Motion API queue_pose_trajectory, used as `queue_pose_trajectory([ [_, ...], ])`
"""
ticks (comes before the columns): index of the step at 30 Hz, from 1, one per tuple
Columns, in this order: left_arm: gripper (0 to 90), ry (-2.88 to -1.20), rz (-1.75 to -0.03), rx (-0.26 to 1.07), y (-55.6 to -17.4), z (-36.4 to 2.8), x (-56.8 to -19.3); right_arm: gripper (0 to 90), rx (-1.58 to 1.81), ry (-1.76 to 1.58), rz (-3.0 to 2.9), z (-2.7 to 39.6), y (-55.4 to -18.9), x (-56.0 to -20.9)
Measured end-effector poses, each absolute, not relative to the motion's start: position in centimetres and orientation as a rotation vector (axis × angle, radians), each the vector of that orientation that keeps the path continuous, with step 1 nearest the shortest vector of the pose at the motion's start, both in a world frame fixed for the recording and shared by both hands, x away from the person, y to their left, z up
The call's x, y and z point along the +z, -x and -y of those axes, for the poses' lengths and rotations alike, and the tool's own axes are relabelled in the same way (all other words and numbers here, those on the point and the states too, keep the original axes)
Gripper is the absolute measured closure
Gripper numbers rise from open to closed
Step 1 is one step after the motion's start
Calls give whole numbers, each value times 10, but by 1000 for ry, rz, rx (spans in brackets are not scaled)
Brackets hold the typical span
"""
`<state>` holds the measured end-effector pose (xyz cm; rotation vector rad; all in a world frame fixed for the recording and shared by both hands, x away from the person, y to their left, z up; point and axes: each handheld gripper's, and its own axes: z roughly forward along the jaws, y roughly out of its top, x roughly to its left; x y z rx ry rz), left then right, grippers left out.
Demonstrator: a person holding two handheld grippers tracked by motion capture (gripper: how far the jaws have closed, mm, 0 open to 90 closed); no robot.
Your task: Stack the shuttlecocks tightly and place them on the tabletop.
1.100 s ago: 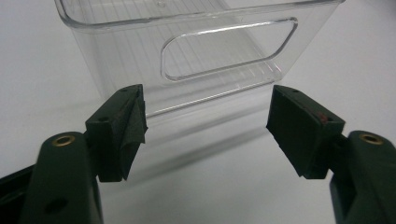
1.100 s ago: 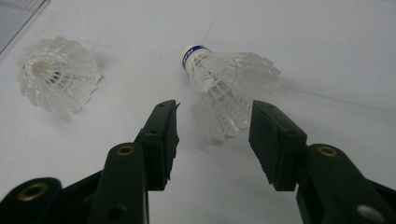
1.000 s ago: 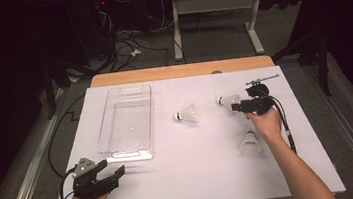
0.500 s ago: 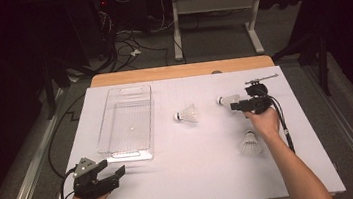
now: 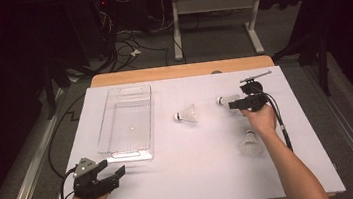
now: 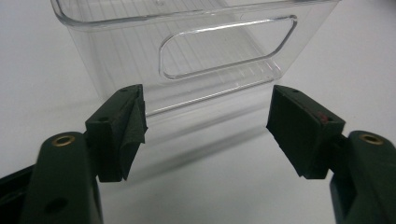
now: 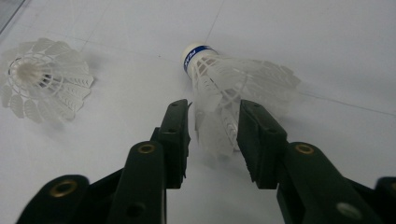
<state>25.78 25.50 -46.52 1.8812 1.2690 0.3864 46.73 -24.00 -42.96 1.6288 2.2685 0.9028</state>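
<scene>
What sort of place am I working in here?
Probably a lab or recording workspace, not a home: a white-covered table in a dark room, loose cables on the floor behind it, and a metal desk frame beyond.

Ahead of you a clear plastic rectangular bin (image 5: 126, 123) with cut-out handles sits on the white table sheet (image 5: 192, 168). A white plastic shuttlecock (image 5: 186, 114) lies on its side mid-table, and another white shuttlecock (image 5: 250, 143) stands nearer you. Black cables (image 5: 123, 47) trail across the grey floor.
</scene>
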Motion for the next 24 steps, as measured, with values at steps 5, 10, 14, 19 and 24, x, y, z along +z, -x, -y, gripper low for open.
queue_pose_trajectory([
  [5,292,-1882,-1268,387,-258,-254,-466,750,880,-1616,-2289,238,-469,-429],
  [10,293,-1884,-1270,389,-258,-254,-466,819,872,-1609,-2308,236,-469,-428],
  [14,294,-1888,-1273,388,-259,-254,-466,877,865,-1585,-2323,235,-469,-428],
  [19,295,-1892,-1273,390,-259,-253,-466,900,856,-1578,-2341,234,-469,-429],
  [24,294,-1896,-1271,391,-259,-253,-467,900,842,-1554,-2346,235,-468,-428],
])
